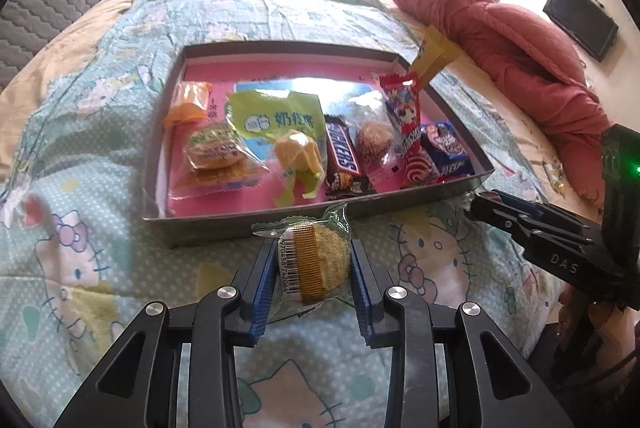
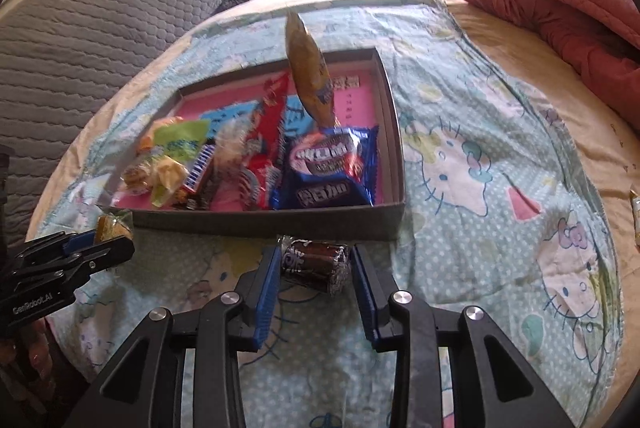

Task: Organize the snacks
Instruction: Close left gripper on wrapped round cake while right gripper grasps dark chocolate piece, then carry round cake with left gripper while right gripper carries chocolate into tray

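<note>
Now, left hand-held gripper clamped on a clear-wrapped round cake just in front of the grey snack box, right hand-held gripper clamped on a dark wrapped candy at the box's near wall, both over a cartoon-print bedsheet, box crowded with snack packets.

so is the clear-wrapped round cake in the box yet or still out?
Out. The cake is pinched between the left gripper pads, in front of the box's near wall, not inside.
</note>
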Available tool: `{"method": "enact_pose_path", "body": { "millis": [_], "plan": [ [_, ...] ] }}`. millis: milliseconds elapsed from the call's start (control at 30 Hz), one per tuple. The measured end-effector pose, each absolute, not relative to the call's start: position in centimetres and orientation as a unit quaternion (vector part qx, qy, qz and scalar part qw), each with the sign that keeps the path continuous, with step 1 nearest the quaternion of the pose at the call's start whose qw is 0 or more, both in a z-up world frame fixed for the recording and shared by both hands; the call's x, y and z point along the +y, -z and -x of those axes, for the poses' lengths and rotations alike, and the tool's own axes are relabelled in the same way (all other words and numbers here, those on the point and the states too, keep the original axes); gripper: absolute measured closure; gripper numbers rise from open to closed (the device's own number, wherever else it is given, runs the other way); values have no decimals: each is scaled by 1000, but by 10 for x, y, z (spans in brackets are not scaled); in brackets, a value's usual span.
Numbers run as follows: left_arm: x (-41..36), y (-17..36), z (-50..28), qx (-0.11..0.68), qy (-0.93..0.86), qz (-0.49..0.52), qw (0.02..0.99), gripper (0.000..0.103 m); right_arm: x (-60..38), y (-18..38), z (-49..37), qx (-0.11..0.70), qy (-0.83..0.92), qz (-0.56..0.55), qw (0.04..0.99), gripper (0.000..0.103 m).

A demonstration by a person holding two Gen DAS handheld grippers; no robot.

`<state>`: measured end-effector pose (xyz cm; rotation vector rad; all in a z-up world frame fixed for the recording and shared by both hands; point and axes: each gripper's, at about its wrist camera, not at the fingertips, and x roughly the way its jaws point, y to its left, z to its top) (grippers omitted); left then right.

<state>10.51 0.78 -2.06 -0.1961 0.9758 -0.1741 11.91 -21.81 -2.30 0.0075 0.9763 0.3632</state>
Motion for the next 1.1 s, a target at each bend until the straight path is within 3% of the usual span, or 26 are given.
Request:
{"method": "enact_pose_path", "body": {
  "millis": [1100],
  "plan": [
    [70,-5,-124,418,19,119,901,67,-179,-16,-122,402,-239,-33,884,67]
  ]
}}
